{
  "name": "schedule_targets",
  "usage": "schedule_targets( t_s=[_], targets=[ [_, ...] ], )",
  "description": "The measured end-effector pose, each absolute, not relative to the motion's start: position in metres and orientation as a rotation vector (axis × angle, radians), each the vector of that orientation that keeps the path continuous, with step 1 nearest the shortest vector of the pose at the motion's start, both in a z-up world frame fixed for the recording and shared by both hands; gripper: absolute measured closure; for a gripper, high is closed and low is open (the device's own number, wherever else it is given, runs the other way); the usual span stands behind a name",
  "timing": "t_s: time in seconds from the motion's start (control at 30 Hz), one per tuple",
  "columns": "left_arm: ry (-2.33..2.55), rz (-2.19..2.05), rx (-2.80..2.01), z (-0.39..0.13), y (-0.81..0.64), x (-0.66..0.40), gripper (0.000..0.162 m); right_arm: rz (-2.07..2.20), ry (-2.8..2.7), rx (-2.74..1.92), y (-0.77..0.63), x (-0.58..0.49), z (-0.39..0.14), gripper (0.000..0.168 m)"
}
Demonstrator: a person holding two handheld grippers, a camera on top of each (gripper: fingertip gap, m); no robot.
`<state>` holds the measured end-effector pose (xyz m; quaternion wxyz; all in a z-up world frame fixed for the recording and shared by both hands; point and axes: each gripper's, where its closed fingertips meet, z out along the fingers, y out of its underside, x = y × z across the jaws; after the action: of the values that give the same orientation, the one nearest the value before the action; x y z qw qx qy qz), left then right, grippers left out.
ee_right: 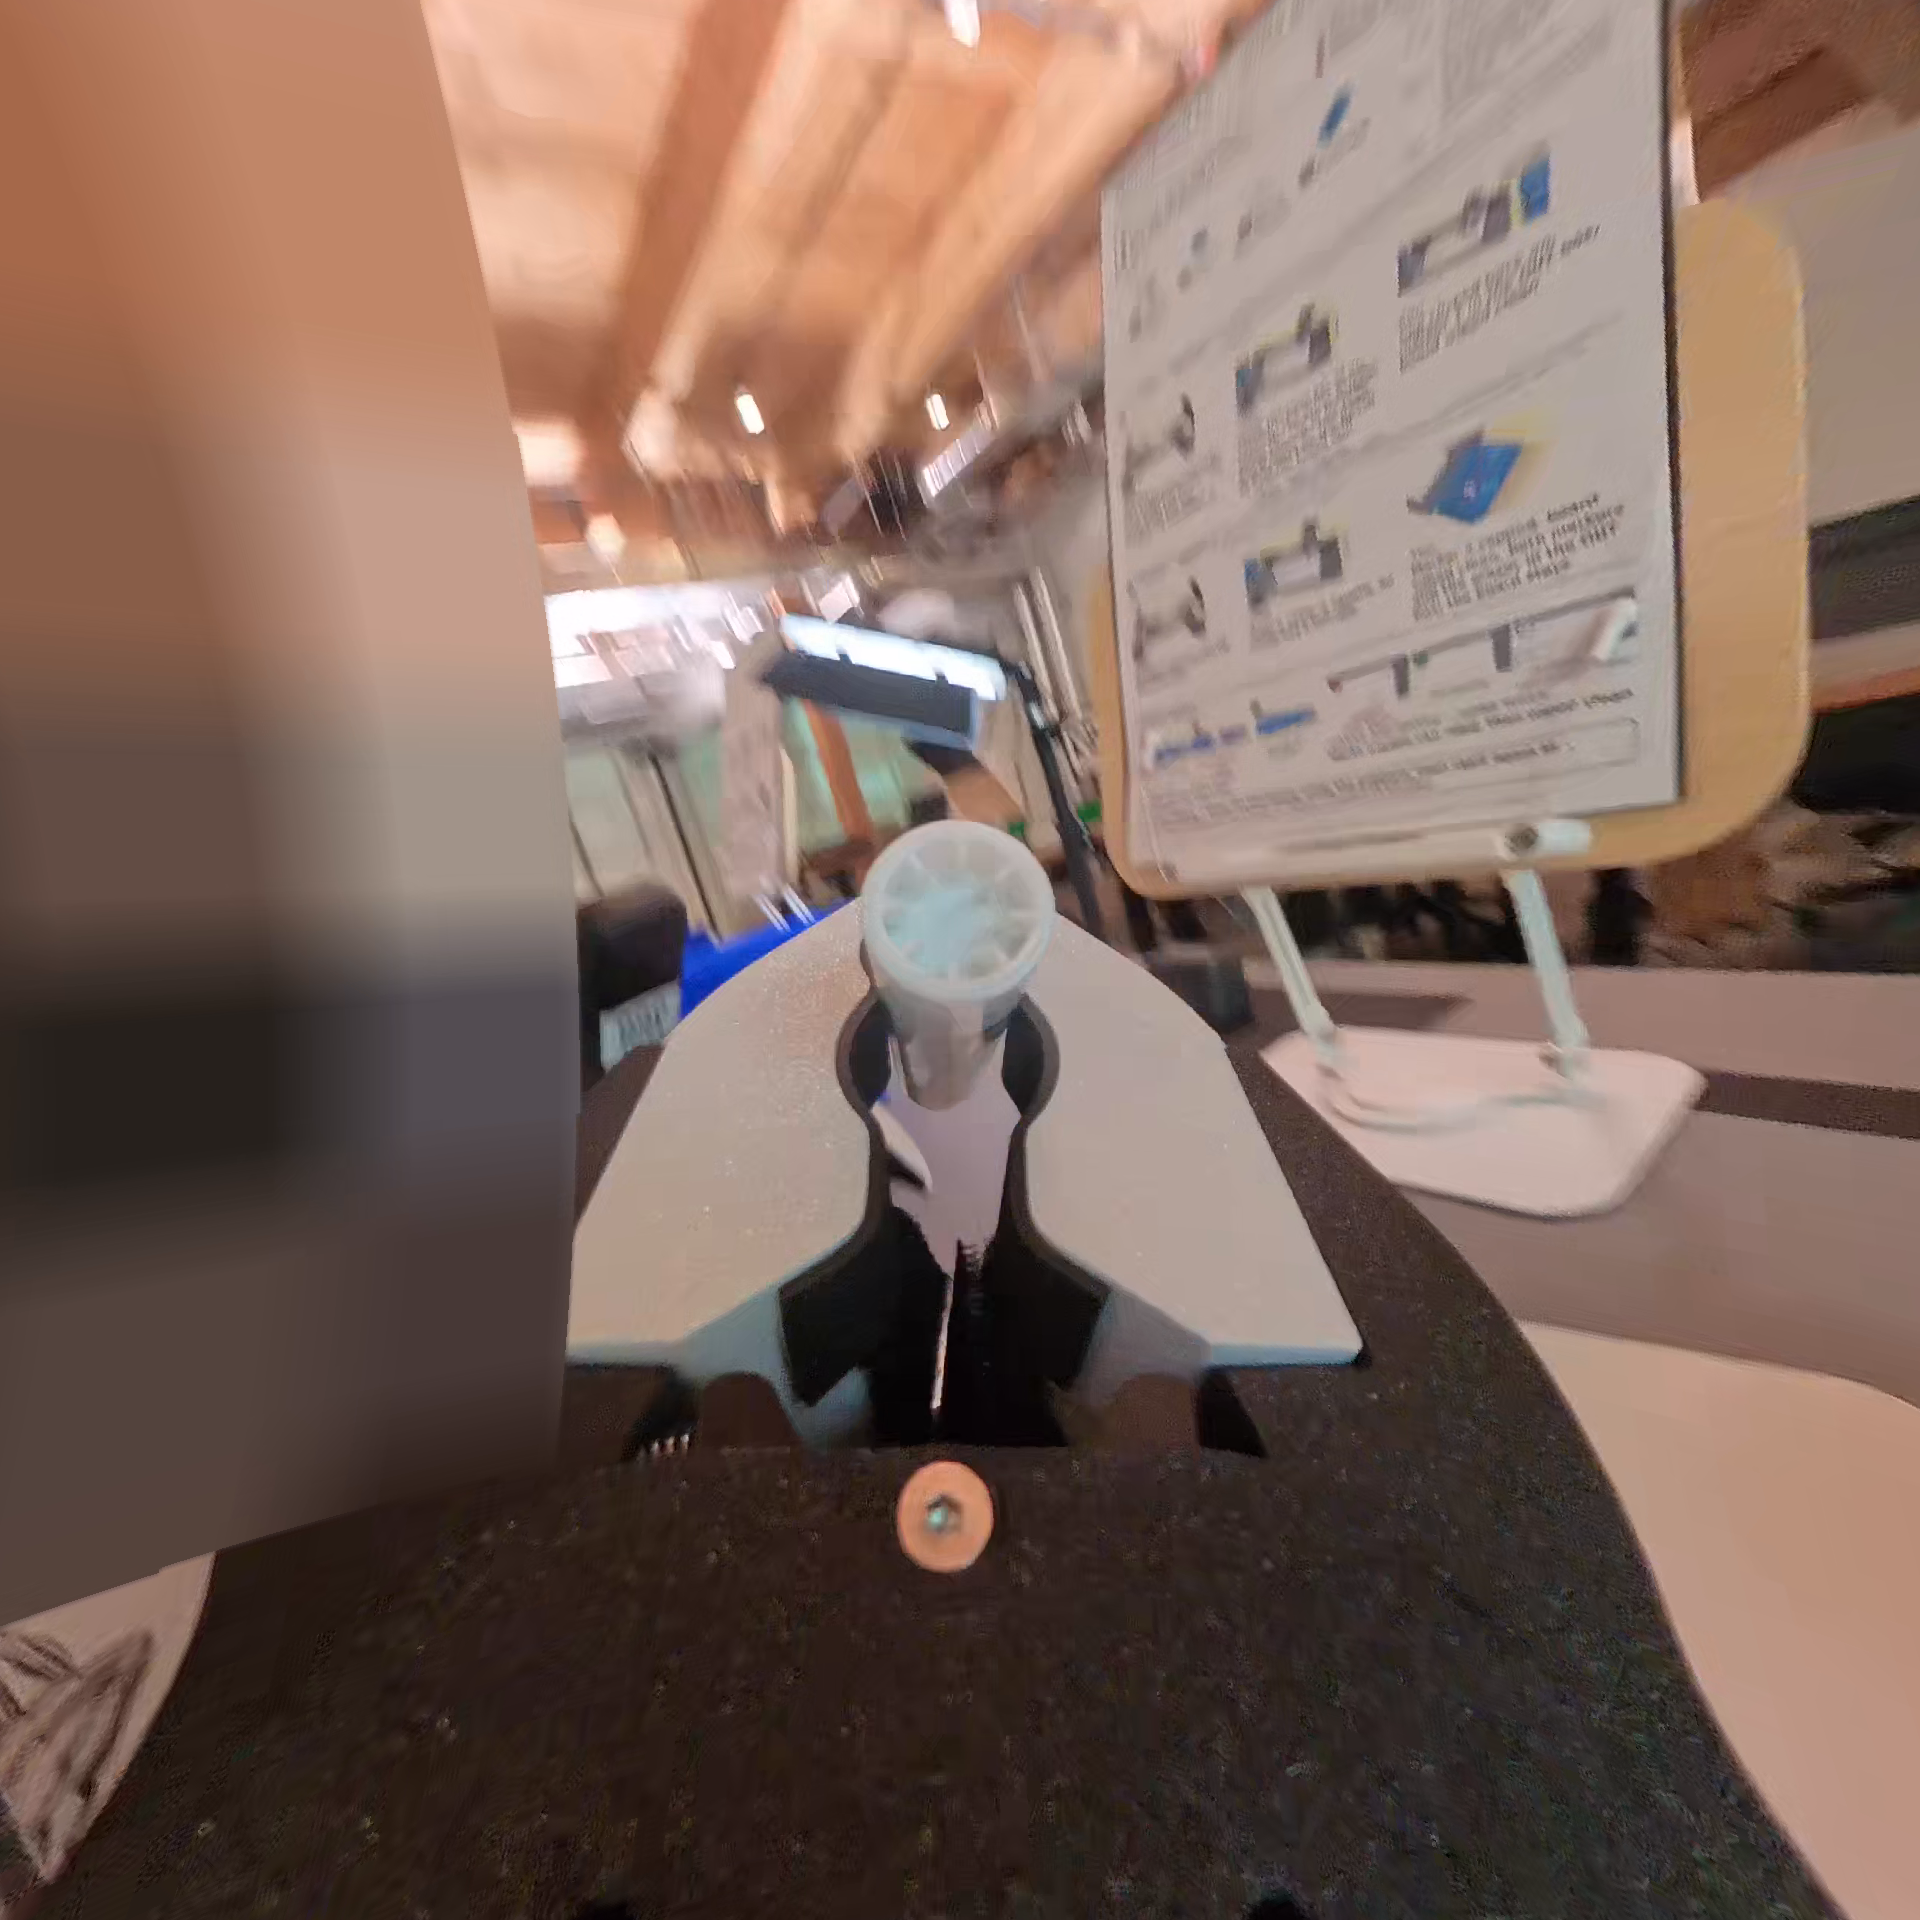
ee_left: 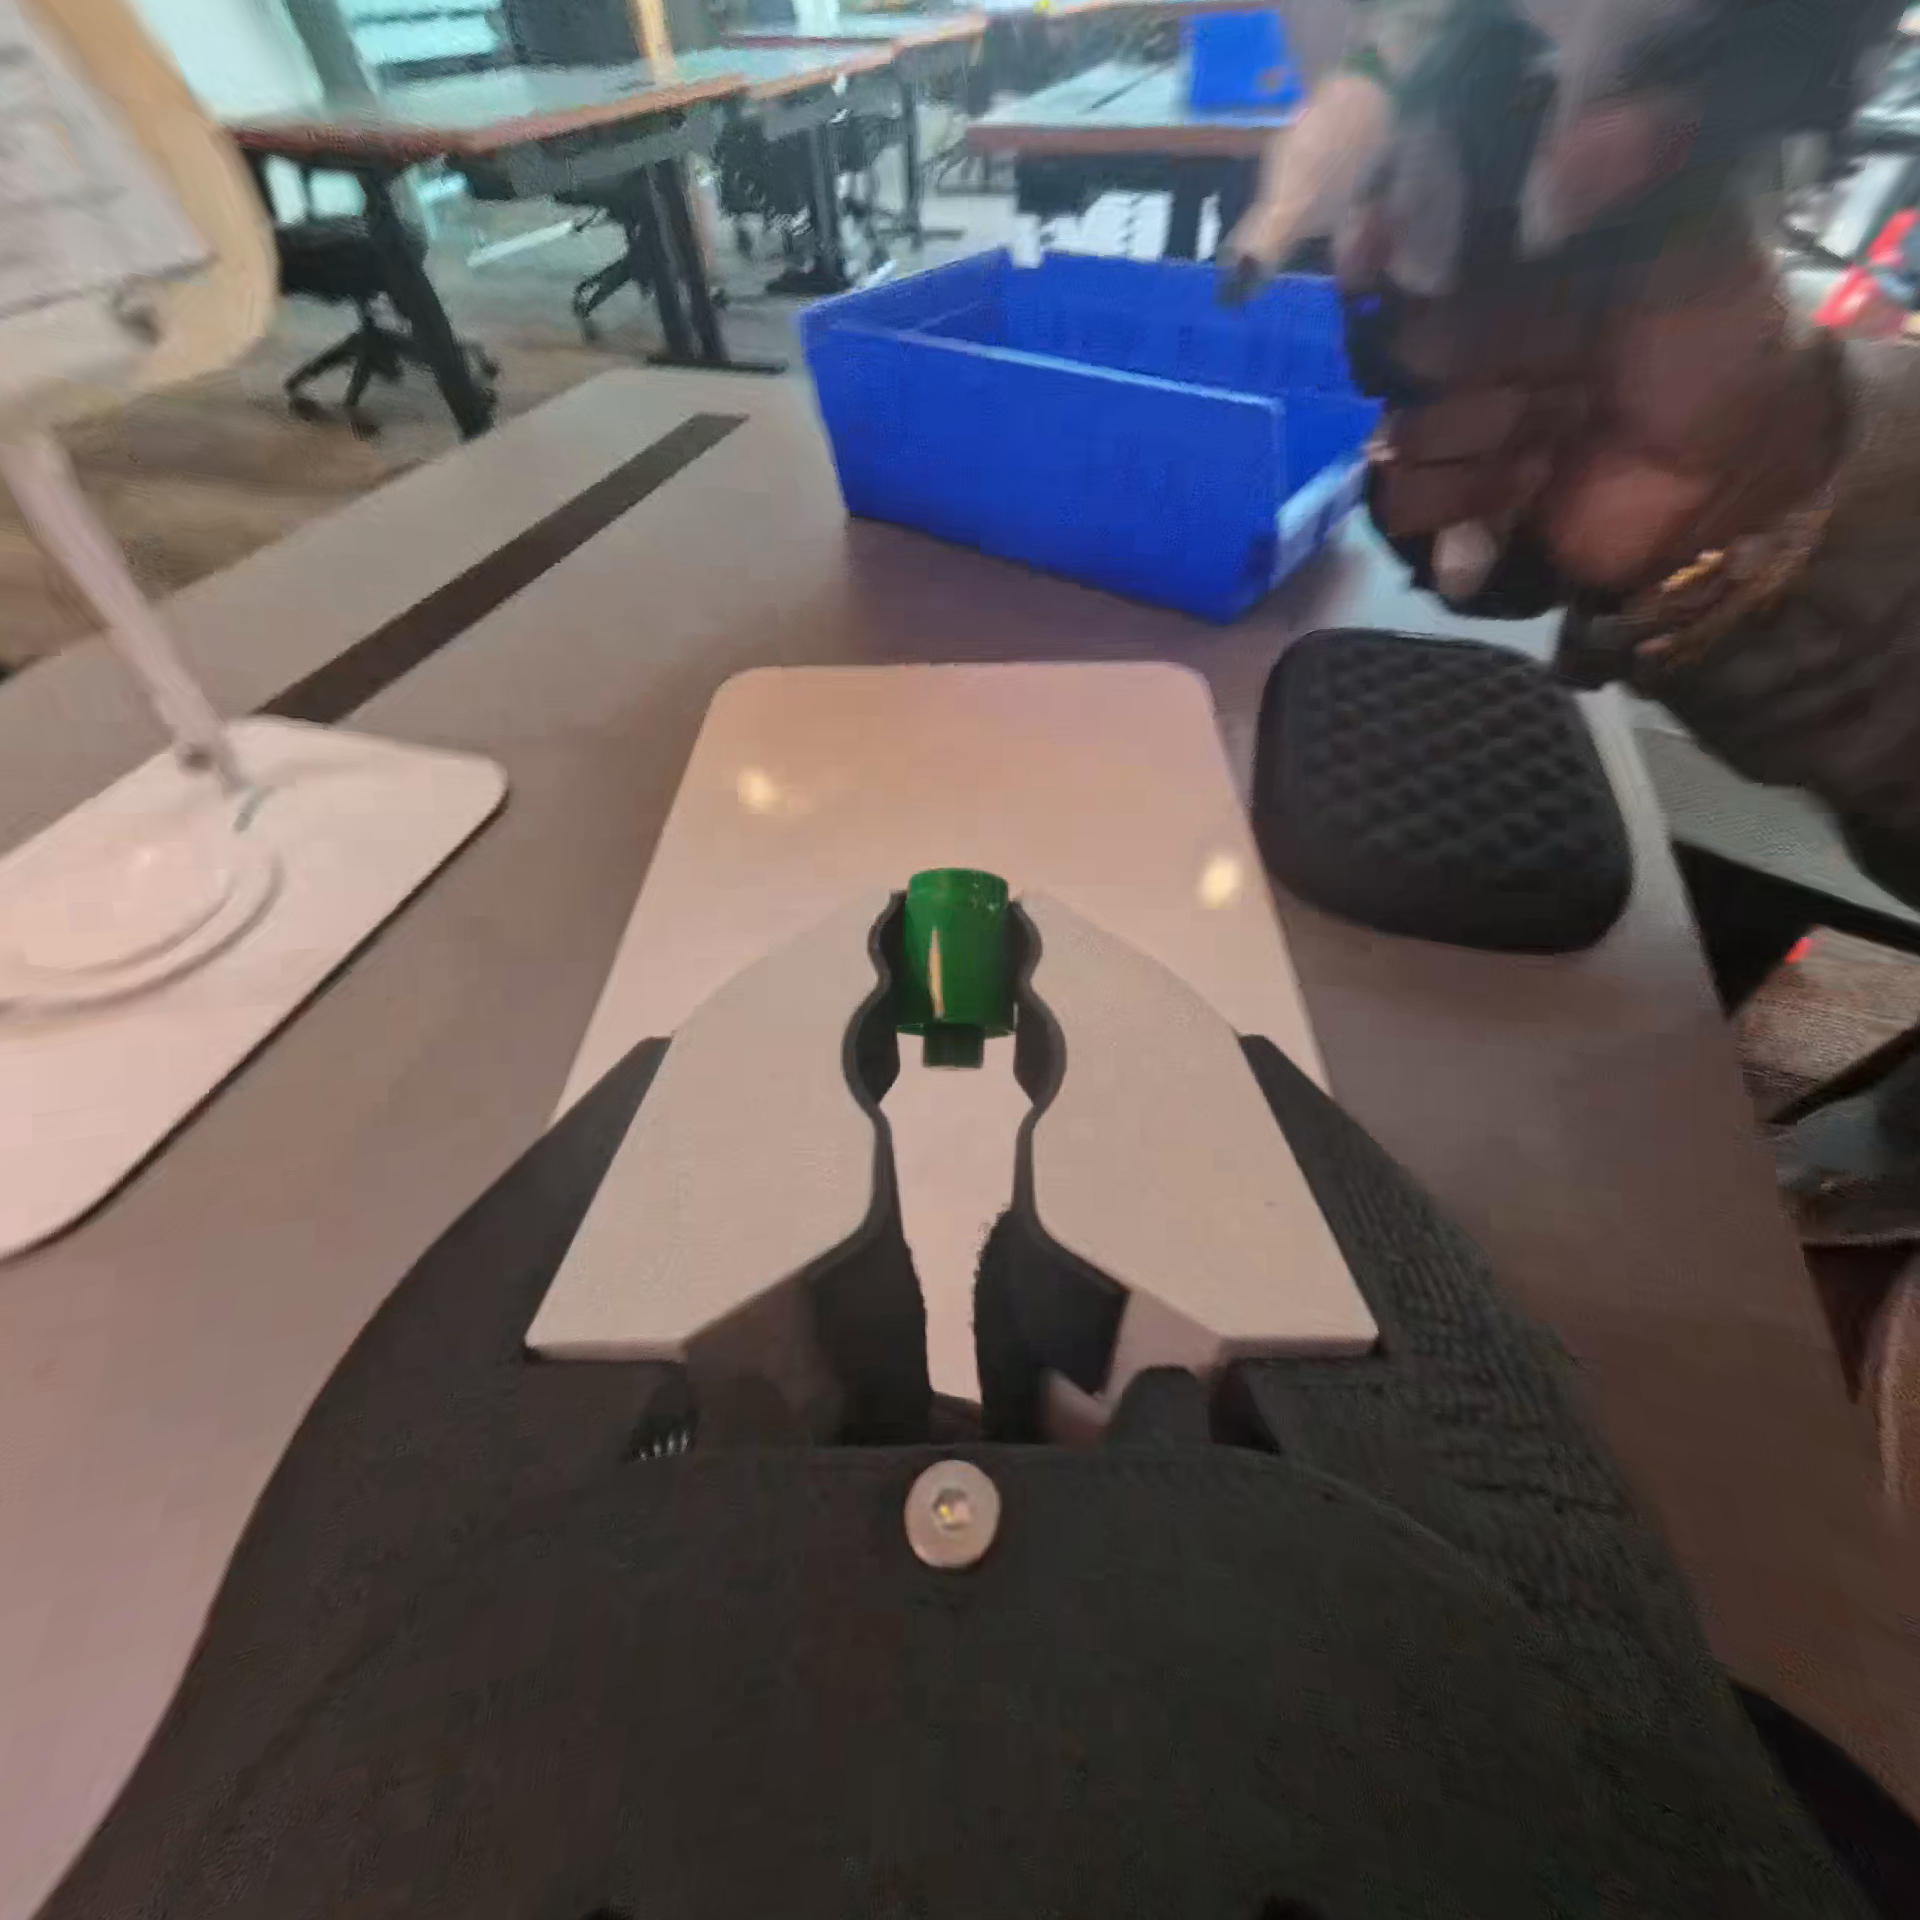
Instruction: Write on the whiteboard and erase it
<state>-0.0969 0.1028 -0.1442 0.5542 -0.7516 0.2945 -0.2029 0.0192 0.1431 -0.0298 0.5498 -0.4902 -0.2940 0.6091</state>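
**Inspector A:** Two grippers, both loaded. The left gripper (ee_left: 954, 971) has its jaws narrowed around a small green plastic marker cap (ee_left: 956, 961), held just above the white rounded-corner whiteboard (ee_left: 987, 769), which lies flat on the grey-brown tabletop (ee_left: 468, 582).

**Inspector B:** And the right gripper (ee_right: 951, 997)?

**A:** Clamped on the grey-white plastic marker barrel (ee_right: 951, 966). Its ribbed back end faces the camera, so the writing tip cannot be seen. That gripper is raised and tilted well away from the board; its view is smeared.

**B:** Board condition?

**A:** No marks visible on the part in view. I judge the writing has not begun.

**B:** Risks?

**A:** First, the barrel sits in the rounded notch near the fingertips; hard pressure on the board could make it pivot or slip. Second, the board lies loose on the tabletop and may slide under a stroke unless steadied. Third, the cap is small and smooth; any loosening drops it, and it could roll.

**B:** Surroundings?

**A:** A black quilted rubbery pad (ee_left: 1439, 784) lies just right of the board, a blue plastic bin (ee_left: 1081, 426) beyond it, and a white stand with a printed sheet (ee_right: 1392, 436) to the left. A sweeping approach could clip the stand.
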Motion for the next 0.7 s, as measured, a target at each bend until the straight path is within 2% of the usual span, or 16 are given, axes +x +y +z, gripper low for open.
schedule_targets(
  t_s=[0.1, 0.2, 0.37, 0.5, 0.7],
  targets=[
    [0.707, -0.252, -1.926, -0.165, 0.112, -0.123, 0.144, 1.365, -0.812, -1.195, 0.131, 0.000, -0.036, 0.150],
    [0.670, -0.194, -2.056, -0.192, 0.110, -0.140, 0.144, 1.198, -0.953, -1.217, 0.123, -0.030, -0.049, 0.150],
    [0.634, -0.085, -2.186, -0.223, 0.108, -0.163, 0.144, 0.984, -1.268, -1.291, 0.107, -0.096, -0.104, 0.150],
    [0.620, -0.136, -2.208, -0.224, 0.105, -0.160, 0.144, 0.888, -1.400, -1.323, 0.112, -0.131, -0.142, 0.150],
    [0.609, -0.095, -2.282, -0.236, 0.104, -0.171, 0.144, 0.843, -1.460, -1.378, 0.119, -0.153, -0.172, 0.150]
  ],
)
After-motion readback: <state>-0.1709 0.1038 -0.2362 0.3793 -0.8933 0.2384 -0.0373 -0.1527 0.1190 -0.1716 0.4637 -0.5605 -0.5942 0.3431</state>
